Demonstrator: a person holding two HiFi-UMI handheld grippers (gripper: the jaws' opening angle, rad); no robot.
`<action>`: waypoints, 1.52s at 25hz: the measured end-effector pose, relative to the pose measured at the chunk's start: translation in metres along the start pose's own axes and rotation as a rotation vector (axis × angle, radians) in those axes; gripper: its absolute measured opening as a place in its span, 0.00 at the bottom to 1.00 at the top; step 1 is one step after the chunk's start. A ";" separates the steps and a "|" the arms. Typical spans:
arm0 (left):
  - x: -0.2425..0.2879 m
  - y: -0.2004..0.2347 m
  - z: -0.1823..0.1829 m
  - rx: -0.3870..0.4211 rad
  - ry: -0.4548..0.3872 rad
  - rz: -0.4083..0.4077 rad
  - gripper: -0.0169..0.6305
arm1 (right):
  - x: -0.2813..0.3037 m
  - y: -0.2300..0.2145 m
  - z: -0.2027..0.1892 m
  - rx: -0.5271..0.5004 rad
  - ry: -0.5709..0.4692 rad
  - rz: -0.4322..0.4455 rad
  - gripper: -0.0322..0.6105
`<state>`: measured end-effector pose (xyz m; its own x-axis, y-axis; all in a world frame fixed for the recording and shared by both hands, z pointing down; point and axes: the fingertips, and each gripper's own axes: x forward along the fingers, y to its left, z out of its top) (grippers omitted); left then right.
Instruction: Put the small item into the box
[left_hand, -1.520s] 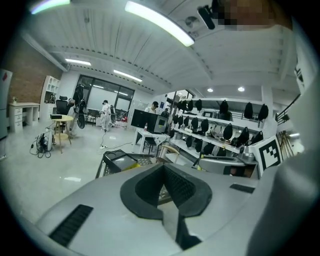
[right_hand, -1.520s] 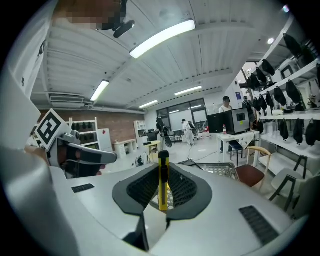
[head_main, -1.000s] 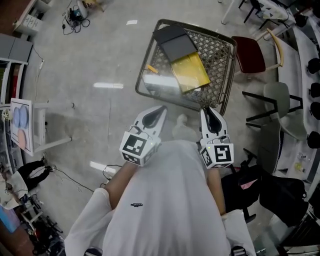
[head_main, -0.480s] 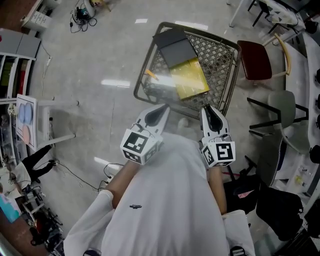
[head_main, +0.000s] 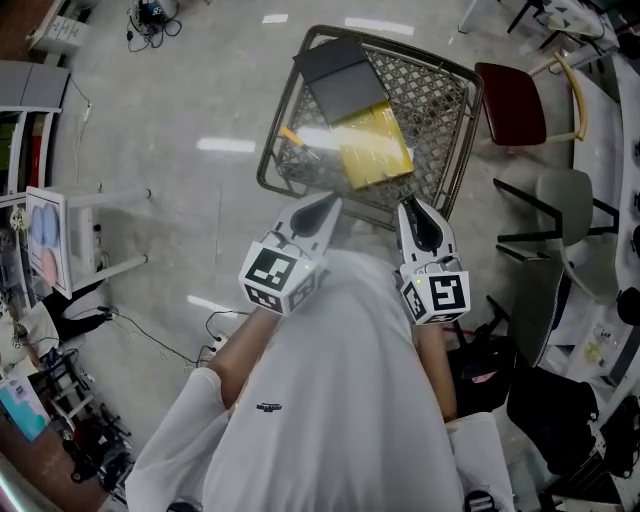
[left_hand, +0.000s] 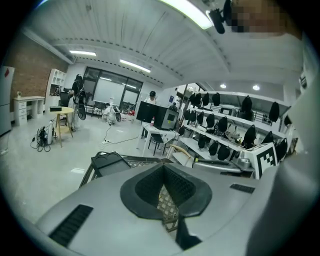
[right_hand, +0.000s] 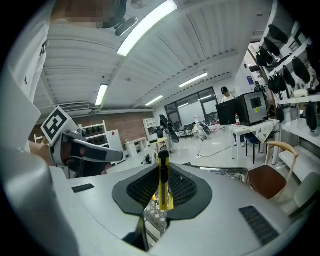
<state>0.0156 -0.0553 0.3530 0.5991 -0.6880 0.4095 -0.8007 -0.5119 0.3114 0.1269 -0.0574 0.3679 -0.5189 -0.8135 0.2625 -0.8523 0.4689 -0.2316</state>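
Seen from the head view, a person in a white shirt (head_main: 330, 400) is holding both tools side by side at the near rim of a wire-mesh basket (head_main: 430, 100).

The right hand-held gripper (head_main: 412, 208) is clenching a slim yellow-and-black utility knife (right_hand: 162, 182). The right gripper view is showing the knife standing upright between the two ribbed pads (right_hand: 145, 187), with its black tip rising just above them. The knife is therefore being carried in this tool, outside the basket and near its closer edge.

The left hand-held gripper (head_main: 328, 203) is pointing toward the same rim. In the left gripper view its jaws are meeting at the far end with nothing between them, and only the basket's mesh is showing through the gap beneath.

Inside the basket, a dark grey flat case (head_main: 340, 75) is lying at the far end. A yellow packet (head_main: 375, 150) is lying just beside it toward the person, and a pale glossy item (head_main: 310, 150) is sitting to the left of the packet.

A red-seated chair (head_main: 512, 105) is standing just to the right of the basket, and a grey chair (head_main: 562, 195) is standing near it on the pale floor (head_main: 180, 120).
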 end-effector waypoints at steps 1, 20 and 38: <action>0.004 0.001 0.000 0.001 0.001 0.004 0.03 | 0.004 -0.003 -0.003 0.002 0.010 0.006 0.12; 0.052 0.067 -0.026 -0.095 0.037 0.066 0.03 | 0.119 -0.026 -0.050 -0.267 0.215 0.142 0.12; 0.103 0.114 -0.114 -0.178 0.143 0.102 0.03 | 0.187 -0.033 -0.178 -0.281 0.439 0.260 0.12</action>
<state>-0.0131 -0.1258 0.5281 0.5203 -0.6453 0.5594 -0.8509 -0.3361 0.4037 0.0465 -0.1640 0.5919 -0.6408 -0.4691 0.6078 -0.6468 0.7563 -0.0982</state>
